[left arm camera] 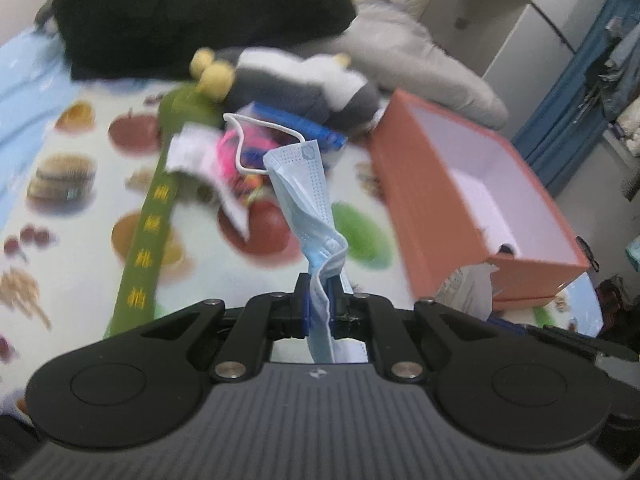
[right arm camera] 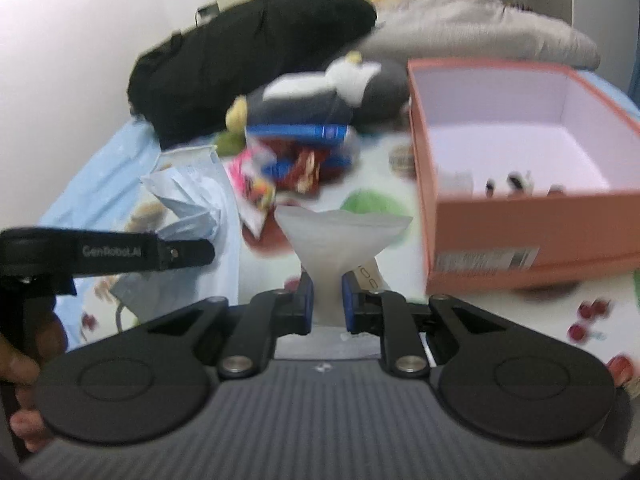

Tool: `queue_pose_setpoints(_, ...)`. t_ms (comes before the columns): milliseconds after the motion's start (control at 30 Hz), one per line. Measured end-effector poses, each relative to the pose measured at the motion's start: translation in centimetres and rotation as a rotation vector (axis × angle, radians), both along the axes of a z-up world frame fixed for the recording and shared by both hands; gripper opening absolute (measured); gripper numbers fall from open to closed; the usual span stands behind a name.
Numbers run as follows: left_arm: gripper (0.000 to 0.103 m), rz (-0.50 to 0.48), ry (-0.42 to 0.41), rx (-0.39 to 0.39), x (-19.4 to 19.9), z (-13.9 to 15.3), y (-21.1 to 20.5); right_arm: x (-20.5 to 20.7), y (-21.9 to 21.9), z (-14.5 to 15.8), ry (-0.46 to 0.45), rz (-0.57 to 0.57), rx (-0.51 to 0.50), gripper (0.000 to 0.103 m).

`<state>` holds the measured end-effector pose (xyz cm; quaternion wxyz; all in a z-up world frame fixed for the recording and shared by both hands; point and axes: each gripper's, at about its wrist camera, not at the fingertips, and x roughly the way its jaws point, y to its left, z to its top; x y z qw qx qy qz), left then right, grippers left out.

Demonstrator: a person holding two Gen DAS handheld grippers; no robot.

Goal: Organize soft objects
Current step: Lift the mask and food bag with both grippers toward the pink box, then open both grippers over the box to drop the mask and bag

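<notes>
My left gripper [left arm camera: 320,294] is shut on a light blue face mask [left arm camera: 304,192], which stands crumpled above the jaws with its white ear loop [left arm camera: 256,140] at the top. In the right wrist view the same mask [right arm camera: 188,196] shows above the left gripper [right arm camera: 200,250] at the left. My right gripper [right arm camera: 327,292] is shut on a translucent white pouch [right arm camera: 340,232] that fans out above the pads. An open orange box [right arm camera: 500,232] with a white inside stands just right of it; in the left wrist view the box [left arm camera: 432,208] lies to the right.
Everything rests on a fruit-printed sheet [left arm camera: 80,184]. Behind lie a grey and white plush toy [left arm camera: 312,84], a blue carton [left arm camera: 308,126], pink packets [left arm camera: 234,150], a green sash with yellow characters [left arm camera: 144,248], a black garment [left arm camera: 192,12] and grey clothing [left arm camera: 424,60]. Small items [right arm camera: 512,184] sit inside the box.
</notes>
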<state>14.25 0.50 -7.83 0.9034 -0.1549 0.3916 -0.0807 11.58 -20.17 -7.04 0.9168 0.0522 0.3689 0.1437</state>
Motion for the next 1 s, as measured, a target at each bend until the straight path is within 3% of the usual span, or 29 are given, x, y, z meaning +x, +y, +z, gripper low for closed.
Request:
queue_pose_setpoints(433, 0.010, -0.105, -0.180, 0.007, 3.0, 10.5, -5.8, 2.4, -4.9, 9.7, -0.185, -0.053, 0.027, 0.018)
queue_pose_setpoints(633, 0.010, -0.165, -0.214, 0.001, 6.1, 13.4, -9.8, 4.0, -8.5, 12.4, -0.248, -0.110, 0.032, 0.018)
queue_pose_setpoints(833, 0.010, -0.233, -0.183, 0.013, 11.0, 13.5, -14.4, 7.6, -13.0, 11.9, -0.213, -0.191, 0.021, 0.018)
queue_pose_setpoints(1000, 0.010, -0.276, -0.094, 0.023, 16.4, 10.5, -17.6, 11.4, -16.3, 8.9, -0.118, -0.244, 0.004, 0.018)
